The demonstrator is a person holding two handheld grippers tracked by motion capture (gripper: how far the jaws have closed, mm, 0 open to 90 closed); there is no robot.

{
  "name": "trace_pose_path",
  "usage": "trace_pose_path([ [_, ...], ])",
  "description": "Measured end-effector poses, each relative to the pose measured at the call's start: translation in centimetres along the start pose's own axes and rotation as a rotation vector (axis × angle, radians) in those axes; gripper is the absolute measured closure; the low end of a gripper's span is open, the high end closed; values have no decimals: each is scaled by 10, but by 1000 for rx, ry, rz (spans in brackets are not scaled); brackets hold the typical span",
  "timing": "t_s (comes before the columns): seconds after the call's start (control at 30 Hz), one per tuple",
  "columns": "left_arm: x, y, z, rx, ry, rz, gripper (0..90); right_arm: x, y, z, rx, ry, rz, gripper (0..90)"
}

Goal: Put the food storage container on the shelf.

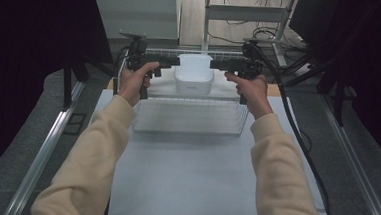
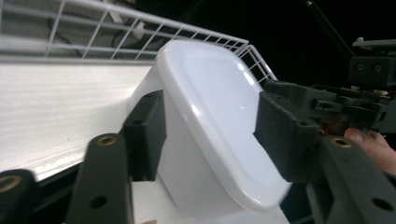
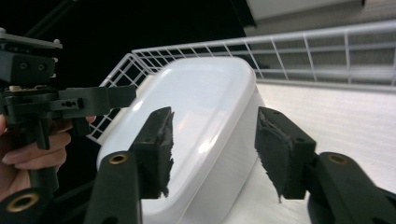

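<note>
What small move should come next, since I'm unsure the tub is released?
Probably draw both grippers straight back from the white tub. It sits in the wire basket, and the left gripper and right gripper straddle its rim with jaws spread, pads apparently off it.

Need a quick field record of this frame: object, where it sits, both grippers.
object: white lidded container
location: inside white wire basket, near its far side, on the table
left gripper: open, jaws straddle the container's left rim, pads apart from it
right gripper: open, jaws straddle the right rim, pads apart from it
</note>
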State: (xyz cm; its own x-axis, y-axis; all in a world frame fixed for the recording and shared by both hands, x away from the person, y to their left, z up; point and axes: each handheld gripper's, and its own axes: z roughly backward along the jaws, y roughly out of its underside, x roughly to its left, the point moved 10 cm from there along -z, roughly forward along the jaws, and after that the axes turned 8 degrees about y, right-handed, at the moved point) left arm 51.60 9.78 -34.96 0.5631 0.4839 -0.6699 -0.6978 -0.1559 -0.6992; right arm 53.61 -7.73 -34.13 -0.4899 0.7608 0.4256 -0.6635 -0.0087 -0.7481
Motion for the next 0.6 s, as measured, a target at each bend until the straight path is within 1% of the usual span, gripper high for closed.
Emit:
trace_pose_path([
  [0.1, -7, 4, 8, -11, -8, -23, 371, 2, 2, 14, -38, -12, 39, 400],
  [0.17, -11, 11, 14, -11, -2, -31, 360, 3, 7, 23, -49, -29, 64, 374],
  [0.23, -13, 21, 20, -7, -17, -49, 353, 3, 16, 31, -50, -37, 106, 359],
  [0.27, -13, 24, 22, -4, -18, -52, 346, 2, 23, 36, -46, -34, 136, 354],
  [0.33, -15, 35, 28, 1, -25, -67, 343, 0, 34, 42, -44, -21, 179, 342],
  [0.37, -15, 39, 30, 4, -29, -77, 341, 0, 41, 46, -50, -28, 198, 329],
  [0.4, -17, 44, 33, 9, -35, -95, 342, 0, 46, 49, -53, -39, 201, 324],
  [0.43, -19, 52, 37, 25, -44, -121, 342, 1, 52, 53, -57, -54, 208, 318],
  [0.5, -23, 64, 42, 38, -58, -154, 341, 0, 64, 60, -65, -44, 228, 306],
  [0.57, -27, 79, 48, 49, -68, -193, 336, 0, 77, 68, -77, -31, 256, 293],
  [0.6, -30, 87, 50, 56, -70, -203, 332, 1, 84, 71, -84, -21, 271, 287],
])
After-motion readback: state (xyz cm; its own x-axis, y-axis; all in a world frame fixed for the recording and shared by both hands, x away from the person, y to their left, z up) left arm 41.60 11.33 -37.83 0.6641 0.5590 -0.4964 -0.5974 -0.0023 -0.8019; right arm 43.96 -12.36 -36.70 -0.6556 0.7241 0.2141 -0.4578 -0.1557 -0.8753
